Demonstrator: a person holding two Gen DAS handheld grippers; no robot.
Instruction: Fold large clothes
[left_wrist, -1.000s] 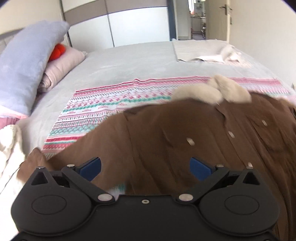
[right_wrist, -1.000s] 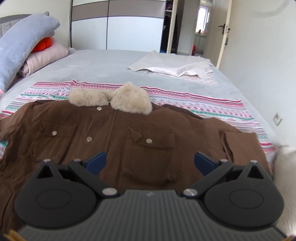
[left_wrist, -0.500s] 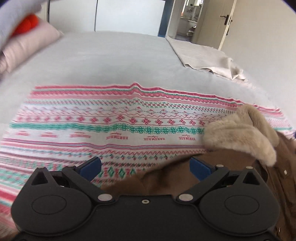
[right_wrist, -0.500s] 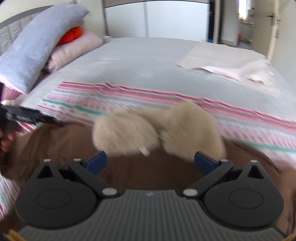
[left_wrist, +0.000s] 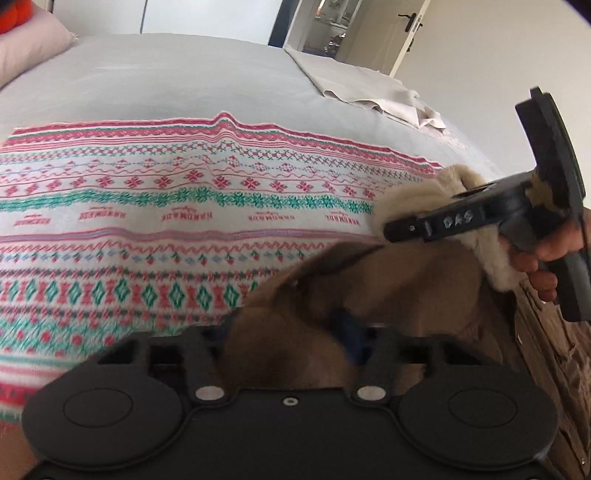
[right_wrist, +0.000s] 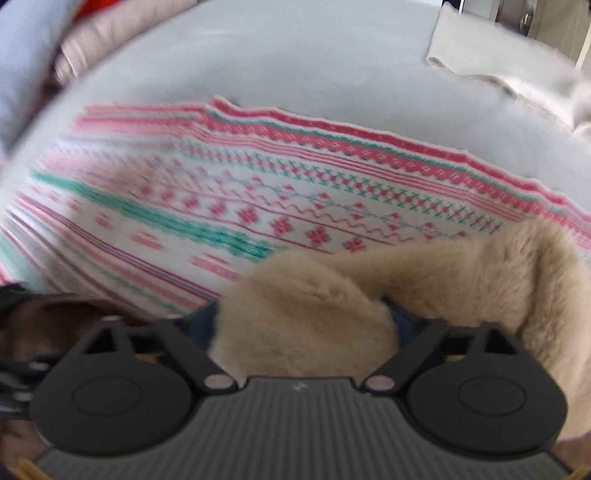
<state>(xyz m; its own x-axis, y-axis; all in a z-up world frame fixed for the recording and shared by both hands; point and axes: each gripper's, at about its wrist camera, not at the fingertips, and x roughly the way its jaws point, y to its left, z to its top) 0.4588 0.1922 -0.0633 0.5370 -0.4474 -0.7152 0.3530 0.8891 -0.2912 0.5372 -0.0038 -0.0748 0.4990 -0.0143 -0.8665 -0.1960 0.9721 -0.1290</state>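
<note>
Soft, even daylight, no harsh shadows; fisheye bends the edges, dark vignette in corners; right wrist view is motion-blurred, left wrist view blurs near the lens

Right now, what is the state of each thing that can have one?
Left hand-held gripper: closing on brown cloth; image blurred.
Right hand-held gripper: around the fur collar; grip unclear.
Brown jacket: bunched, not yet folded.
Patterned blanket: spread flat on the bed, one small ridge.
Beige cloth: lying loosely folded.
Door: open.
</note>
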